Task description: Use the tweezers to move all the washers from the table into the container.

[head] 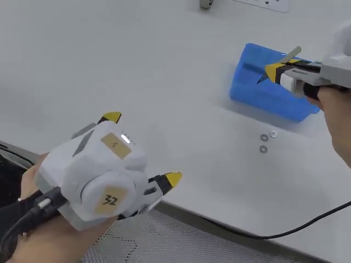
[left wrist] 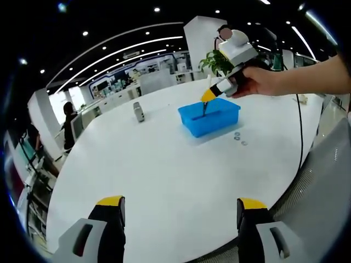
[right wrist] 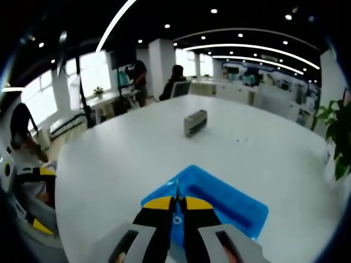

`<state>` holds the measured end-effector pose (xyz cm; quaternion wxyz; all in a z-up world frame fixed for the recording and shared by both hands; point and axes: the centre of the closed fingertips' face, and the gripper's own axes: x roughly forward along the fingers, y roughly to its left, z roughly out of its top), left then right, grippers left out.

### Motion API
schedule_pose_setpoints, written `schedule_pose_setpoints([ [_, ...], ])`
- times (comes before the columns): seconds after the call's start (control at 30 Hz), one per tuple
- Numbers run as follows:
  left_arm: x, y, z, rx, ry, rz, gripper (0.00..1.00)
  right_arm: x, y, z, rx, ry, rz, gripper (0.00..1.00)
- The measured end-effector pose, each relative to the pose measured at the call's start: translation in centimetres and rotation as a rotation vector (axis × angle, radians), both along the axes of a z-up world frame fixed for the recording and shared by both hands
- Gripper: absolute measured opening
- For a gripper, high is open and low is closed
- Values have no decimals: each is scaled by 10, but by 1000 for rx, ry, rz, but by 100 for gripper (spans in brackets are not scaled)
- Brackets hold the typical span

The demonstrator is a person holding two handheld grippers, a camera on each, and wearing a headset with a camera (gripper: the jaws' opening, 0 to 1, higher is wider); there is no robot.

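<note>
The right claw is closed narrow on the tweezers and holds them over the blue container, at the far right of the table. Three washers lie on the table, near the container's near side. The left claw is wide open with nothing in it, at the near left.
</note>
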<state>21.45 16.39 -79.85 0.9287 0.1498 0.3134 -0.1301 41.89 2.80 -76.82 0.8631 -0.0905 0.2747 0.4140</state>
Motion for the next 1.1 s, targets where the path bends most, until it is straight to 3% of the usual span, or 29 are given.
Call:
schedule_pose_setpoints([
  [0.23, 0, 0, 1, 0, -6, -1, 85, -17, -6, 14, 27, -13, 8, 3],
  [0.57, 0, 0, 1, 0, -4, -2, 85, -48, -14, 20, 26, -20, 23, 3],
  [0.9, 0, 0, 1, -2, -4, -2, 85, -88, -28, -5, -9, 52, 13, 3],
  [1.1, 0, 0, 1, -3, -6, -2, 85, -100, -37, -17, -37, 77, 5, 3],
])
